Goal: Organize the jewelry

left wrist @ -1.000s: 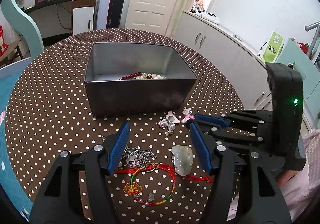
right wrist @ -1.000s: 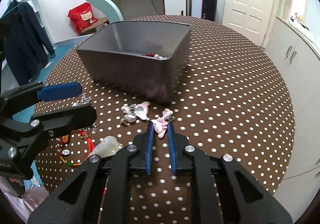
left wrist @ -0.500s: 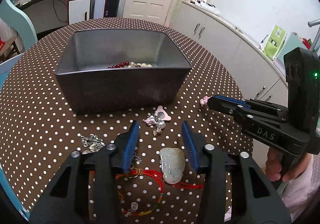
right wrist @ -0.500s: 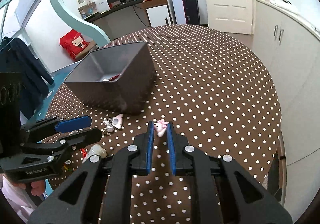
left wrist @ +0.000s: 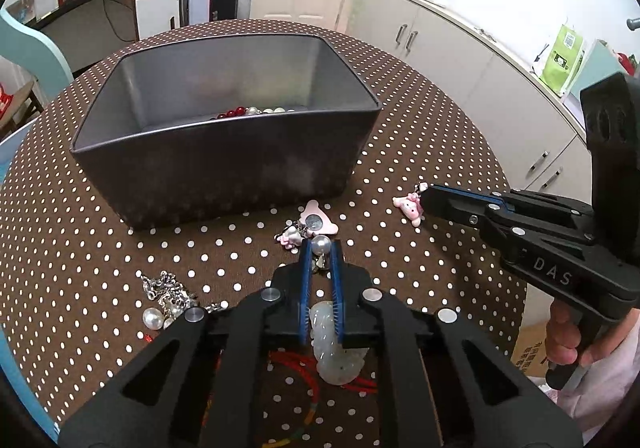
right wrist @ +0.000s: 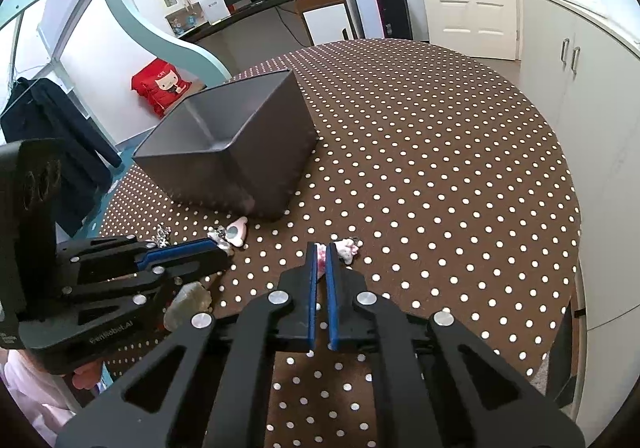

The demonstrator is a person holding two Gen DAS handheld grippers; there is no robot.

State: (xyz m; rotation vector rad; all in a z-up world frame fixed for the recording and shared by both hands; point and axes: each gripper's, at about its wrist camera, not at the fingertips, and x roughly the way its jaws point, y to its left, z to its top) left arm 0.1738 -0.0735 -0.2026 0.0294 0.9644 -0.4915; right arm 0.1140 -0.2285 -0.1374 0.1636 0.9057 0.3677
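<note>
Since a second ago we have brought the left gripper (left wrist: 320,250) forward from over the red cord and jade toward the box (left wrist: 224,184), and its jaws have come in from wide apart; they now pinch the pearl (left wrist: 321,246) of the pink charm cluster (left wrist: 308,226), which lies on the table (left wrist: 80,248) just in front of the box. The right gripper (right wrist: 321,254) has carried its pink charm (right wrist: 346,250) away to the right of that cluster.

Taking things left to right with the box as our mark: in front of it to the left lies a silver chain with pearls (left wrist: 166,302); nearer us, under the left gripper, sit the jade pendant (left wrist: 334,348) and the red cord bracelet (left wrist: 296,368); at centre, the cluster we grip; to the right, the pink charm, with the right jaws pressed on its near end. Inside the box some red and pale beads (left wrist: 250,112) already rest.

We judge the risk to be in the pearl: round and smooth, held at the very tips, it could squirt out as we lift. The cluster's dangling parts might also snag on the box rim.
</note>
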